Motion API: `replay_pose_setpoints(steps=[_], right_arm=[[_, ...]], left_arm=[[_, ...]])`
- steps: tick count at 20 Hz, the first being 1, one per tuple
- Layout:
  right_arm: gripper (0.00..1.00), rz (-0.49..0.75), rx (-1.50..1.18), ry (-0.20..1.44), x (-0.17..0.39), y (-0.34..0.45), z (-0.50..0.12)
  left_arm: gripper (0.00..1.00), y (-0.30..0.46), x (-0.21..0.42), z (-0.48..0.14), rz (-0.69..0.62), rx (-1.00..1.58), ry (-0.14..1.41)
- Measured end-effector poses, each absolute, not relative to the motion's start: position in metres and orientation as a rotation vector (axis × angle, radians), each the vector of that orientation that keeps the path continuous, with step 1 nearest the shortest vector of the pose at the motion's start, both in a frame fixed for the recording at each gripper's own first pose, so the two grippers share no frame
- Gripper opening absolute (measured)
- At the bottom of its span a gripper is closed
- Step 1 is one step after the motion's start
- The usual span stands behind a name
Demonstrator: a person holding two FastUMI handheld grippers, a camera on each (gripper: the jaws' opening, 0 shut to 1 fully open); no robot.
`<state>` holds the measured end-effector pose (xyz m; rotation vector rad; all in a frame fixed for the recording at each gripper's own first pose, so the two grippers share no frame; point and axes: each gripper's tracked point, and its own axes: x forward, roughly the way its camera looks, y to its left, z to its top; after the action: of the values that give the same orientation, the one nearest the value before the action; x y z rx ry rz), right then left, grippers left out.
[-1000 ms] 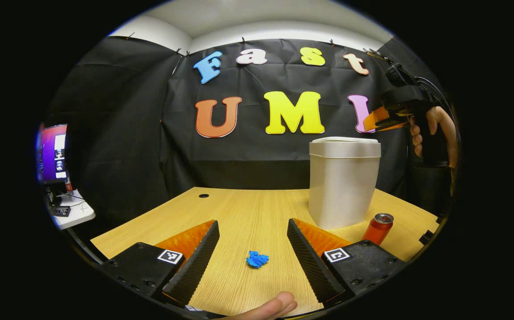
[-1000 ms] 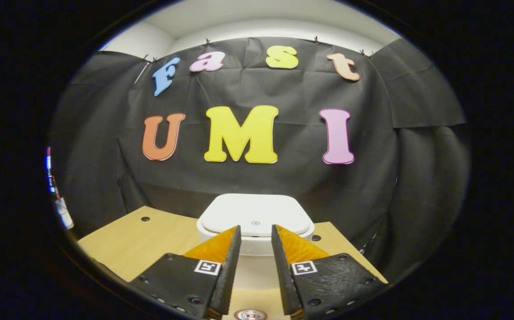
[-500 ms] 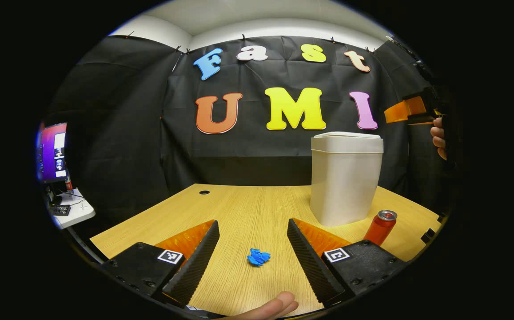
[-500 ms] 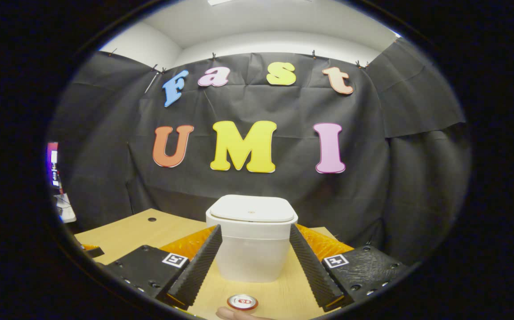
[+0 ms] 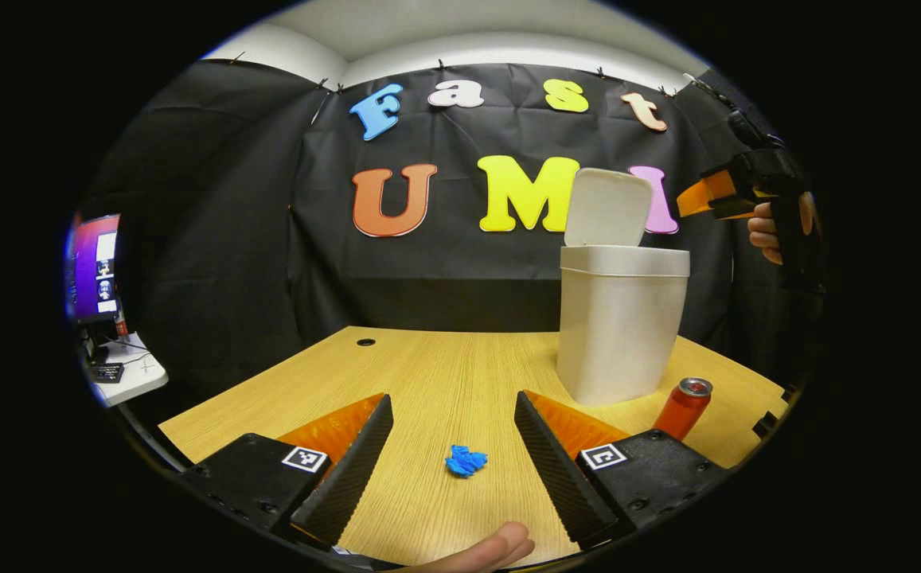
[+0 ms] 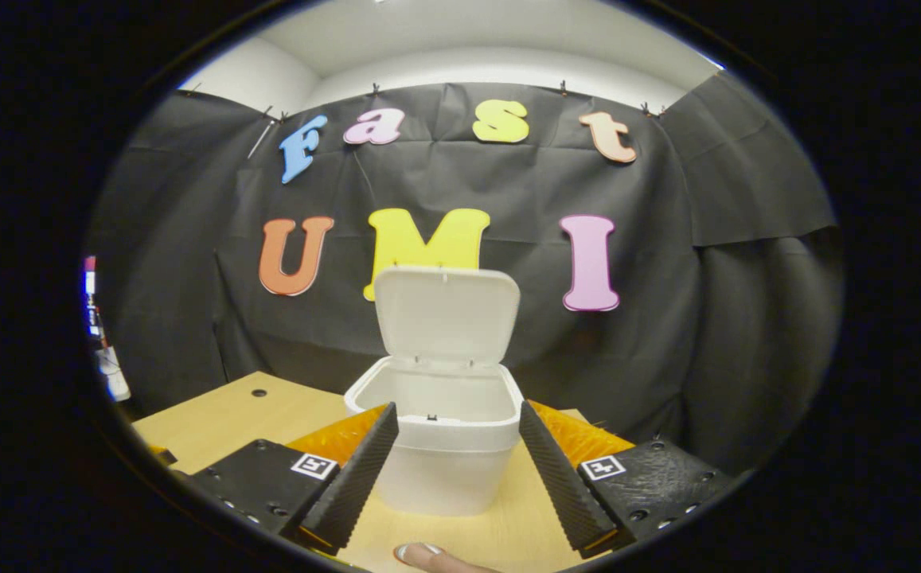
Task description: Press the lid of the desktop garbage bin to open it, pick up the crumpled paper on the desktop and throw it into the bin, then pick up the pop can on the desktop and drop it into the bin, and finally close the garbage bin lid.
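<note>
The white bin (image 5: 621, 322) stands on the wooden desk with its lid (image 5: 607, 207) swung up; in the right gripper view the bin (image 6: 444, 454) shows its hollow inside under the raised lid (image 6: 446, 314). A blue crumpled paper (image 5: 466, 461) lies on the desk between the open fingers of my left gripper (image 5: 453, 418). A red pop can (image 5: 680, 407) stands just right of the bin. My right gripper (image 6: 458, 426) is open, above and in front of the bin, holding nothing; in the left gripper view the right gripper (image 5: 707, 196) hangs in a hand at upper right.
The desk (image 5: 444, 366) has a round cable hole (image 5: 365, 342) at the back left. A side table with a monitor (image 5: 94, 267) stands far left. A fingertip (image 6: 428, 554) shows at the bottom edge.
The bin lid has sprung up from closed to open. My right gripper opened and pulled back from the lid top. The left gripper stayed put.
</note>
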<state>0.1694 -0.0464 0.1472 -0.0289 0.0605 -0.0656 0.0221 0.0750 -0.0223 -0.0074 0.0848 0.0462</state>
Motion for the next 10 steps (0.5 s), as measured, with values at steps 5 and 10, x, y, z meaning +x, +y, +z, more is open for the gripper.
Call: replay_pose_setpoints(steps=[5,10], right_arm=[[0.98,-0.054,0.007,0.079,0.167,-0.039,0.130],[0.98,-0.016,0.006,0.071,0.135,-0.028,0.110]], left_arm=[[0.99,0.092,0.034,-0.032,0.059,-0.018,0.106],[0.99,0.102,0.054,-0.087,0.008,-0.020,0.287]])
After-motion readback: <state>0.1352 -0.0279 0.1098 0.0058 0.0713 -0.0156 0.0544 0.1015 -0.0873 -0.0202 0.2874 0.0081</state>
